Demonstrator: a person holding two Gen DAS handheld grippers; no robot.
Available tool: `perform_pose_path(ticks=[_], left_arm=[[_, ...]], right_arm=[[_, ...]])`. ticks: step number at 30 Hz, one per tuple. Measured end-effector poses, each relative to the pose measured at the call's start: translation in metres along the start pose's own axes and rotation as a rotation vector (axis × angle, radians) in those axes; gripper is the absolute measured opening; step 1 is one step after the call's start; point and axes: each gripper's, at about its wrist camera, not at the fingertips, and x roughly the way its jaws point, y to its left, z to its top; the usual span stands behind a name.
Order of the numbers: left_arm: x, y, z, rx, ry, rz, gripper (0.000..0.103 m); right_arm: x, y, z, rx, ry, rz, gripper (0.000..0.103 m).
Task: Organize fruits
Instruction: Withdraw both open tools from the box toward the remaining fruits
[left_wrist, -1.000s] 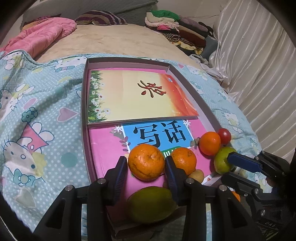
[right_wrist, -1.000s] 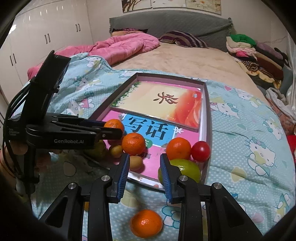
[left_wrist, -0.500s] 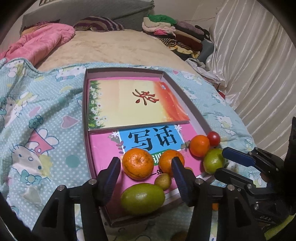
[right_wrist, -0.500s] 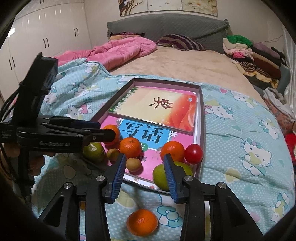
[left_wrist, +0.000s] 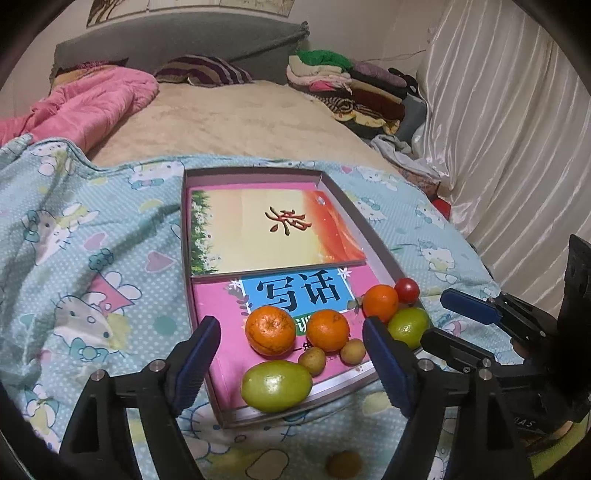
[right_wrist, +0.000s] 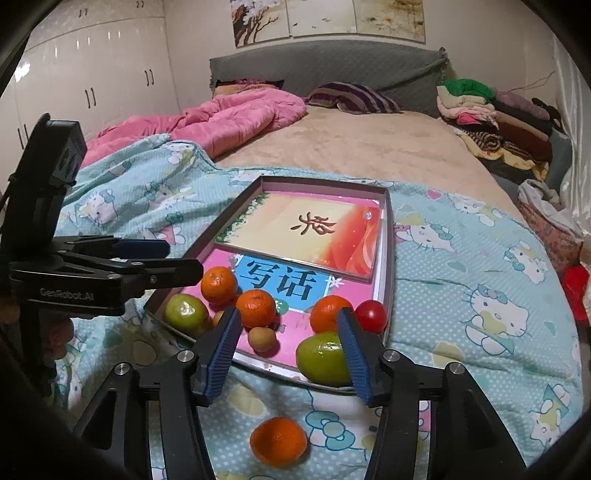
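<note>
Eight fruits sit at the near end of the shallow tray (left_wrist: 186, 236), on the pink book (left_wrist: 221, 325): three oranges, two green mangoes, two small brown fruits and a red tomato (left_wrist: 406, 290). One mango (left_wrist: 276, 386) lies with its long axis across the tray's near edge; the other mango (right_wrist: 323, 356) is in the near right corner. Another orange (right_wrist: 277, 440) lies loose on the blanket (right_wrist: 461, 266), off the tray. Both the left claw (left_wrist: 291, 363) and the right claw (right_wrist: 291, 352) are spreading, nothing pinched. Folded clothes (right_wrist: 480, 107) are heaped far off on the bed.
</note>
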Motion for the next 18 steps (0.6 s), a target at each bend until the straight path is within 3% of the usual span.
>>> perform_pose_path(ticks=[7, 10, 18], left_arm=[[-0.021, -0.004, -0.005, -0.02, -0.046, 0.021, 0.087], [-0.03, -0.005, -0.007, -0.034, -0.062, 0.016, 0.091], [-0.043, -0.01, -0.013, -0.027, -0.09, 0.046, 0.094]], right_arm=[[-0.013, -0.002, 0.003, 0.007, -0.034, -0.001, 0.06], [-0.019, -0.003, 0.003, 0.01, -0.053, -0.009, 0.068], [-0.034, -0.005, 0.004, 0.018, -0.104, -0.017, 0.072]])
